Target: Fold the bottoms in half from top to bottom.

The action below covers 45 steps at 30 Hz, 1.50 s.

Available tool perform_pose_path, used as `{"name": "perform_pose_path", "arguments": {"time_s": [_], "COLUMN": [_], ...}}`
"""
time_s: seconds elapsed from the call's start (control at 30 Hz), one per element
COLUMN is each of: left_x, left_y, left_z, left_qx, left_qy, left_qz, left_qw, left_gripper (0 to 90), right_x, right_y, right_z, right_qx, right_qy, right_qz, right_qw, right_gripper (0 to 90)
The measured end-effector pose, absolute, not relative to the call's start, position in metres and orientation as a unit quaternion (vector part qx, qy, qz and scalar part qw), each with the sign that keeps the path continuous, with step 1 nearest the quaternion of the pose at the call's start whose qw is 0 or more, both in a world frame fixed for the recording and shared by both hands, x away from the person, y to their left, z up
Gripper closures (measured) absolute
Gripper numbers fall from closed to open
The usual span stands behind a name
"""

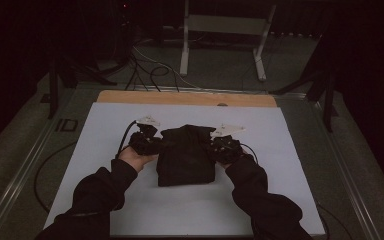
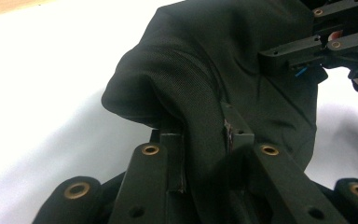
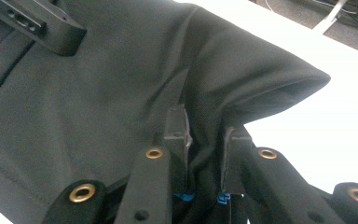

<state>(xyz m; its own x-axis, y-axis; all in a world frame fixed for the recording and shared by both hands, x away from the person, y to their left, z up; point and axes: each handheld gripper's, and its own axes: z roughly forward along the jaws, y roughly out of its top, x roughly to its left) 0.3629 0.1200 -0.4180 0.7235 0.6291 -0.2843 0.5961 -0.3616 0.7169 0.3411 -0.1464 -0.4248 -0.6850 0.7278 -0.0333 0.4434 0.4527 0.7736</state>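
A black garment [image 1: 186, 155] lies partly folded on the white sheet [image 1: 280, 150] in the middle of the table. My left gripper [image 1: 152, 142] is shut on a bunched fold of the garment's [image 2: 205, 84] left upper edge, the cloth pinched between its fingers [image 2: 175, 158]. My right gripper [image 1: 219, 145] is shut on the garment's [image 3: 121, 93] right upper edge, with fabric squeezed between its fingers [image 3: 177, 135]. Both grips hold the cloth's corners lifted a little off the sheet. The other gripper shows at the upper edge of each gripper view.
A wooden table edge [image 1: 185, 97] runs along the far side of the white sheet. Cables [image 1: 150, 70] and a white metal stand [image 1: 222, 35] are on the dark floor beyond. Forearms in black sleeves [image 1: 100, 195] come in from the bottom.
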Motion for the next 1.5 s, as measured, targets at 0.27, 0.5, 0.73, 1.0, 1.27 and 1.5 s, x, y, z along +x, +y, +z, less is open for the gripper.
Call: {"name": "perform_pose_path", "arguments": {"time_s": [0.27,0.5,0.73,1.0,1.27,1.5], "left_x": [0.373,0.388,0.398,0.409,0.416,0.424], "left_y": [0.126,0.129,0.128,0.126,0.122,0.124], "left_z": [-0.412,-0.415,-0.426,-0.439,-0.451,-0.461], "left_qx": [0.823,0.823,0.821,0.822,0.821,0.816], "left_qy": [0.372,0.375,0.382,0.387,0.393,0.404], "left_qz": [0.02,0.016,0.009,0.004,0.003,-0.005], "left_qw": [0.428,0.427,0.425,0.417,0.413,0.414], "left_gripper": [75.6,75.6,75.5,75.4,75.4,75.3], "right_x": [0.351,0.365,0.378,0.388,0.398,0.404], "right_y": [-0.141,-0.139,-0.137,-0.137,-0.138,-0.138], "right_z": [-0.419,-0.422,-0.429,-0.441,-0.452,-0.46], "right_qx": [0.354,0.365,0.364,0.377,0.385,0.386], "right_qy": [0.828,0.824,0.83,0.831,0.832,0.834], "right_qz": [0.393,0.393,0.38,0.37,0.361,0.357], "right_qw": [0.186,0.181,0.182,0.174,0.17,0.17], "right_gripper": [77.0,77.0,77.0,77.0,76.9,76.7]}}
